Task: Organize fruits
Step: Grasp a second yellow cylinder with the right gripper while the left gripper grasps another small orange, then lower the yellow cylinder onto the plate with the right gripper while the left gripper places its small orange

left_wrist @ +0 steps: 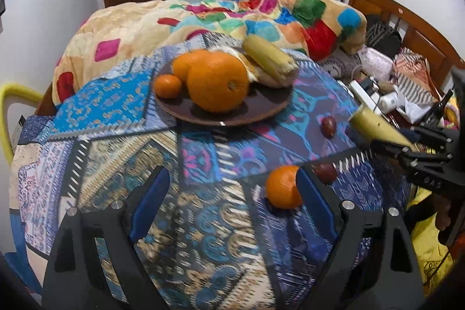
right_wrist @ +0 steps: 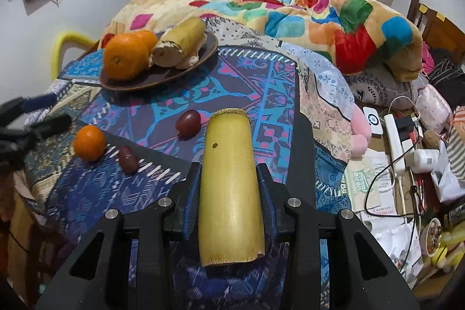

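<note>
The right gripper (right_wrist: pixel 229 191) pinches a yellow stalk (right_wrist: pixel 229 188) lengthwise along its fingers, aimed toward the plate (right_wrist: pixel 162 77) at the quilt's (right_wrist: pixel 247 95) far left, while the left gripper (left_wrist: pixel 229 193), spread, nears the loose orange (left_wrist: pixel 282 191).

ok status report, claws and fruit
Right claw shut on yellow stalk piece. Left claw open near loose orange. Two dark red fruits off the plate.
</note>
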A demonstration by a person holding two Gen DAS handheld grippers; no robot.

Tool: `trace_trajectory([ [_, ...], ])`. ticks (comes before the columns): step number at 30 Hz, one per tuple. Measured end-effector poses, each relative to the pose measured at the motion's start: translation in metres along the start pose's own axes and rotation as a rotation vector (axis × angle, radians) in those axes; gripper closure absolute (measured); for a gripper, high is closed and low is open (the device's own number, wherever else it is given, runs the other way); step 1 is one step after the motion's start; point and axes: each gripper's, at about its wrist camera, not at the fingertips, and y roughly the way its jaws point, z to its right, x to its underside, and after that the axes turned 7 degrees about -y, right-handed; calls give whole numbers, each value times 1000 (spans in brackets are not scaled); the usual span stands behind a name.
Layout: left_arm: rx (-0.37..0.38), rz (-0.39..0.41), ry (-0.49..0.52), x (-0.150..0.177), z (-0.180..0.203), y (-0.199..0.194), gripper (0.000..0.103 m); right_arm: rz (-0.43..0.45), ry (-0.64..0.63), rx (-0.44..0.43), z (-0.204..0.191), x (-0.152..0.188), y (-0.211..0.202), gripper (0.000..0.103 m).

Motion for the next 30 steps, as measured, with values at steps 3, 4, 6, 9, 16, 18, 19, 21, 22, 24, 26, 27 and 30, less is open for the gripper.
trace_trajectory([
  [3,1,-15,-5,7,7,6,14,19,-1,-6,-2,1,-9,68],
  [4,8,-17,-12,9,8,7,14,25,-3,-10,-2,2,-12,68],
  [6,22,-19,-31,11,11,9,14,38,-8,-15,-3,3,-18,68],
  [9,55,-23,-50,11,14,13,24,50,-14,-19,-4,6,-22,68],
  [16,138,-54,-35,10,32,19,56,62,-11,-36,-4,9,-27,68],
  [18,164,-63,-24,11,38,21,68,64,-7,-39,-3,9,-28,68],
  [19,157,-61,-19,11,41,21,68,65,-6,-41,-3,9,-28,68],
  [21,144,-52,-10,11,44,21,68,69,-7,-40,-4,8,-29,68],
  [22,140,-50,-9,11,44,21,68,72,-9,-39,-5,8,-30,68],
  [24,129,-44,-12,10,44,21,68,80,-13,-38,-7,6,-31,68],
  [26,104,-34,-6,9,42,19,69,90,-17,-42,-9,3,-33,68],
  [27,94,-28,-5,9,40,18,69,94,-18,-43,-10,2,-34,68],
  [30,76,-14,-16,6,28,15,69,110,-23,-51,-15,-5,-34,68],
])
